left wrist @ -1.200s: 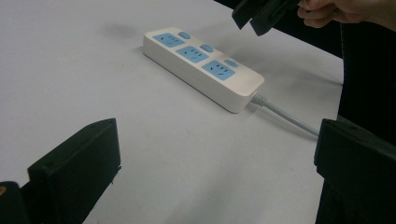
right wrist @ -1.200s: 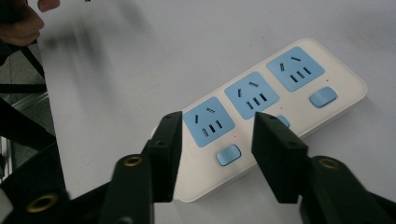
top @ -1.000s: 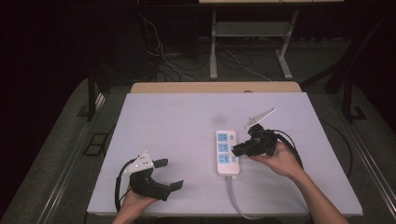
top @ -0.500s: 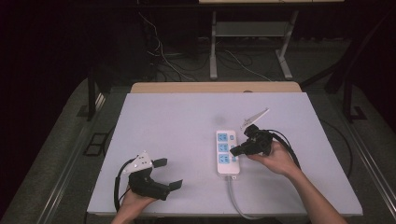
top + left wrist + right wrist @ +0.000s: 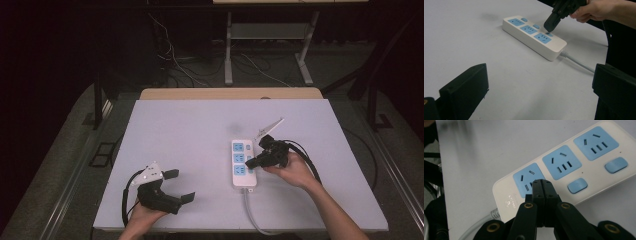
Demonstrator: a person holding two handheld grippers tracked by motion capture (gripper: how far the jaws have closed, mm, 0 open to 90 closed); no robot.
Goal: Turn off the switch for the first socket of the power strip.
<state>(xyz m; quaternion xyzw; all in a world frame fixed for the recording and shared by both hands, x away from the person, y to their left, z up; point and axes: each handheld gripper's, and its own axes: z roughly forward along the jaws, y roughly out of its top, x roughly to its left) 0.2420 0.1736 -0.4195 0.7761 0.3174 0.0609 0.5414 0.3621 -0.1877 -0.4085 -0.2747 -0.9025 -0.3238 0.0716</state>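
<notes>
My right claw point(image 5: 542, 185) is pressed together, jaws flat against each other, its tip down over the outlet end of the white power strip point(image 5: 243, 162) nearest the cord point(image 5: 576, 62). The strip lies right of centre on the white tabletop point(image 5: 190, 130). My left claw point(image 5: 180, 186) rests spread wide near the front edge, pinching nothing, well apart from the strip.

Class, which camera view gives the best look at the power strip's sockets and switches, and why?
The right gripper view: the power strip lies close under the shut right tongs, so socket slots and blue switches are sharp. The left gripper view shows the whole strip obliquely, farther off. The high view shows it small, with little detail.
</notes>
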